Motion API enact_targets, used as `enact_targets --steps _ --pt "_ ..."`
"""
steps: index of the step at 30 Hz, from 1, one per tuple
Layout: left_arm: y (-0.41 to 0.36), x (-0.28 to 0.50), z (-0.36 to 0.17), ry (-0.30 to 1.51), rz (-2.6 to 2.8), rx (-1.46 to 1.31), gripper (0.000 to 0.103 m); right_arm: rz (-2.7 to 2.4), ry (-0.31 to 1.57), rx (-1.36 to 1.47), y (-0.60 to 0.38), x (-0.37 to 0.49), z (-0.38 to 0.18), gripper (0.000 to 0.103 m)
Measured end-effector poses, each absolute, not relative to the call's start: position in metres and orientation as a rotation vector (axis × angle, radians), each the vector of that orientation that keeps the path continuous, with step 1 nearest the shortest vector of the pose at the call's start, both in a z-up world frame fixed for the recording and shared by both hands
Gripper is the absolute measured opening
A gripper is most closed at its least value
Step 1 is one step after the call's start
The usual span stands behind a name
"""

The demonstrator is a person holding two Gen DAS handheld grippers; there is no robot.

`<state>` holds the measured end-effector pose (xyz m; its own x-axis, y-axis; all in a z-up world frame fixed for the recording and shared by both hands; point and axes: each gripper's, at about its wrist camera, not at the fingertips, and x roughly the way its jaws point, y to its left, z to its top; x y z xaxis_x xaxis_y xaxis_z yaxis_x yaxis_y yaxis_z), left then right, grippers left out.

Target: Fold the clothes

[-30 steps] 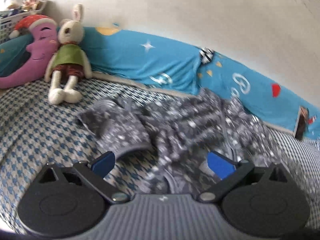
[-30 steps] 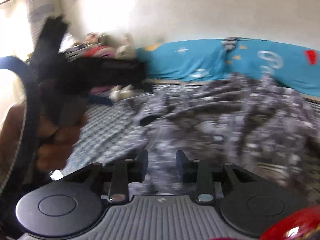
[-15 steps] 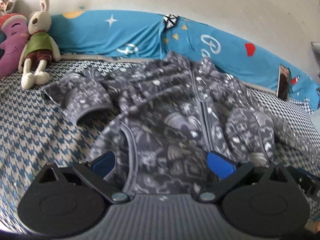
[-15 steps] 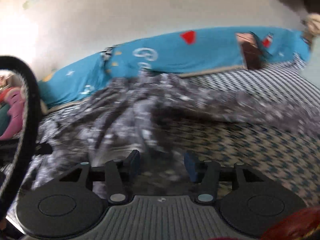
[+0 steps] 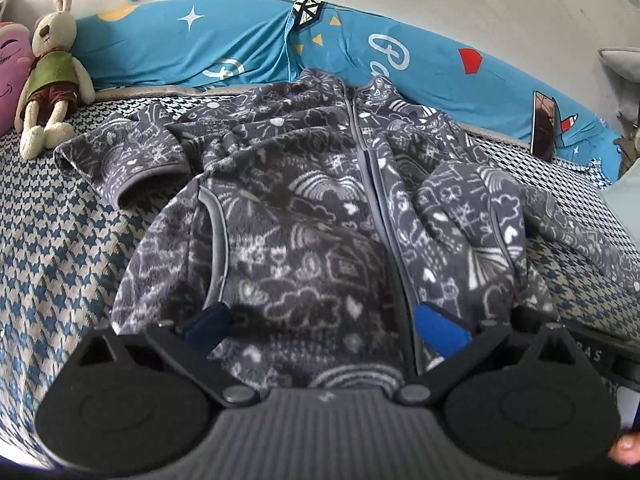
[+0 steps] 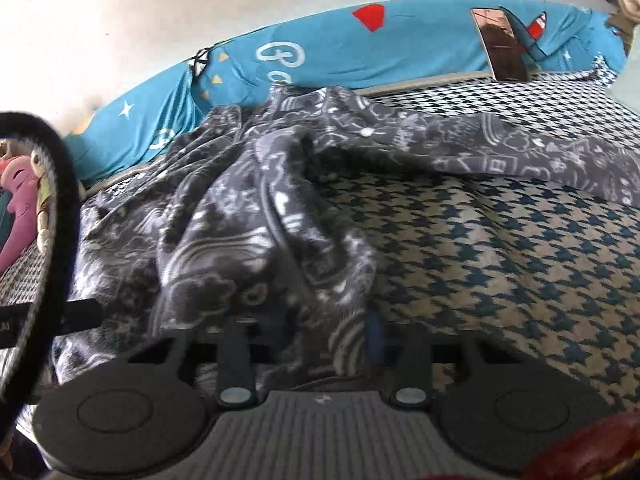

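Note:
A dark grey fleece jacket with white doodle print lies front up on the bed, zipped, collar towards the wall. One sleeve is bent back at the left, the other stretches right. My left gripper hovers open over the jacket's hem, its blue pads wide apart. In the right wrist view the jacket is bunched, and my right gripper is low at its hem corner. Its jaws stand apart with fabric between them. The cloth hides its left finger.
The bed has a blue-and-beige houndstooth sheet, and a long blue bolster runs along the wall. A stuffed rabbit and a purple moon toy sit far left. A phone leans at the far right.
Both grippers have swung right and come lower towards the jacket's hem. The right gripper has reached the hem corner, where fabric now lies between its fingers. The left gripper stays wide open.

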<state>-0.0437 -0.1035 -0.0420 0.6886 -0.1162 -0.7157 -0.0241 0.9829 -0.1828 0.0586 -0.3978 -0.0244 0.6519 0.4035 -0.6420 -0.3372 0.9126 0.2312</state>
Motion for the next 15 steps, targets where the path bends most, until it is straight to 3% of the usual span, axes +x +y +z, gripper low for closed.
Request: enact_targets --steps 1,5,15 --pt "-0.102 -0.045 -0.042 0.809 -0.052 -0.186 0.103 0.423 0.744 0.099 -0.399 0.058 -0.022 0.020" --pt "-0.099 -0.049 -0.041 0.807 -0.046 -0.197 0.103 0.441 0.702 0.148 -0.407 0.052 -0.009 0.015" --pt "-0.098 -0.066 -0.045 0.819 -0.036 -0.189 0.103 0.404 0.519 0.170 -0.424 0.023 0.028 0.014"
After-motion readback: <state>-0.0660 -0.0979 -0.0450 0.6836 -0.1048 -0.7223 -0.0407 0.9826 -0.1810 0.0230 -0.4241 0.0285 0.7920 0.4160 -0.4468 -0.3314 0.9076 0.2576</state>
